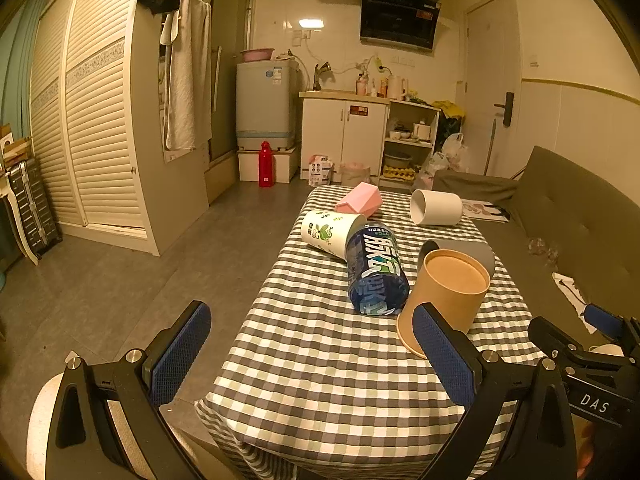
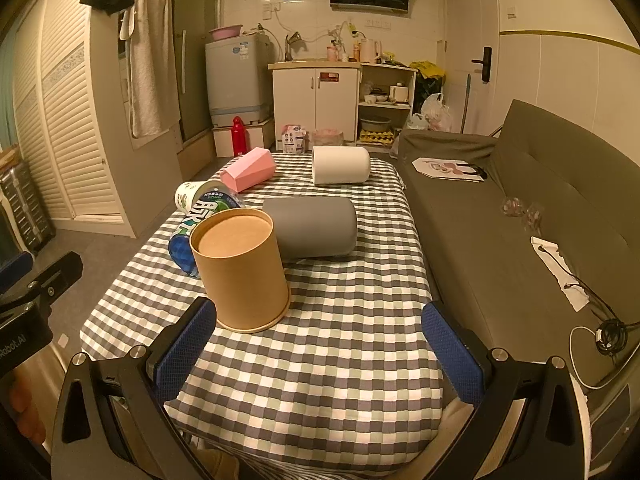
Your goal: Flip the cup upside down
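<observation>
The brown paper cup (image 1: 444,296) stands upside down on the checkered bench (image 1: 320,360), its rim flat on the cloth and its base facing up. From the left wrist view, the blue bottle (image 1: 376,268) lies on its side touching the cup's left flank, with a white printed cup (image 1: 328,232) lying just beyond the bottle. A grey cup (image 1: 468,250) lies right behind the brown cup, and a pink cup (image 1: 360,198) and a white cup (image 1: 436,207) lie farther back. The left gripper (image 1: 316,356) hangs spread wide, holding nothing, its right finger pad (image 1: 444,360) crossing in front of the cup's lower edge.

From the right wrist view, the brown paper cup (image 2: 242,268) sits just ahead of the right gripper (image 2: 320,352), which is also spread wide and empty. The grey cup (image 2: 316,226) lies touching the cup's far right side, the blue bottle (image 2: 196,224) behind its left. A sofa (image 2: 500,216) runs along the bench's right side.
</observation>
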